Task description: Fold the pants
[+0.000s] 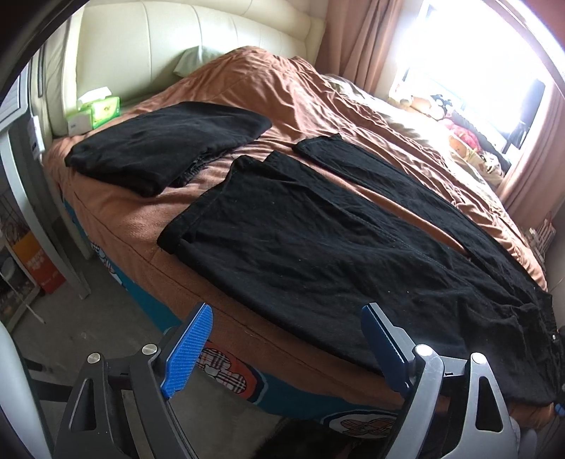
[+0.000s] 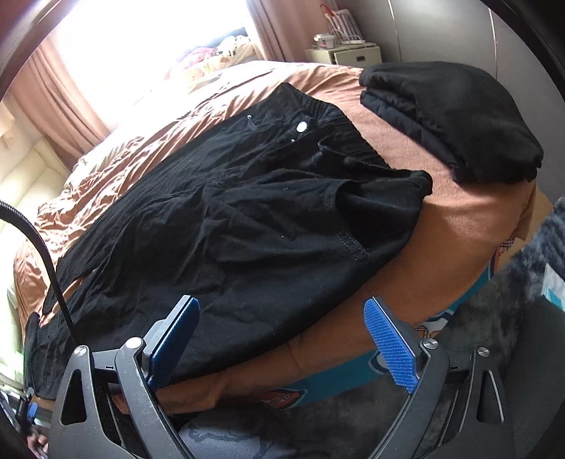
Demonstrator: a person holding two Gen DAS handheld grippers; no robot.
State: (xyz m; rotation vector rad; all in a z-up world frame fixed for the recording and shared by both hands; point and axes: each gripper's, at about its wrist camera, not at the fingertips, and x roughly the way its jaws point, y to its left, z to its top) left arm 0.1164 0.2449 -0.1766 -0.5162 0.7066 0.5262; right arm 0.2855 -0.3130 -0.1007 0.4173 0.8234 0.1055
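Note:
Black pants (image 1: 317, 247) lie spread flat on the brown bed cover, both legs reaching toward the headboard with a gap between them. In the right wrist view the pants (image 2: 247, 219) show their waistband, silver button and pocket near the bed's corner. My left gripper (image 1: 286, 314) is open and empty, held above the bed's near edge beside the near leg. My right gripper (image 2: 282, 307) is open and empty, held over the lower hip area of the pants near the bed edge.
A folded black garment (image 1: 166, 141) lies on the bed near the headboard (image 1: 176, 31); another folded black pile (image 2: 455, 116) shows beside the waistband. A green tissue pack (image 1: 95, 113) sits by the headboard. Curtains (image 1: 356, 39), window, nightstand (image 2: 344, 53) and floor surround the bed (image 1: 282, 88).

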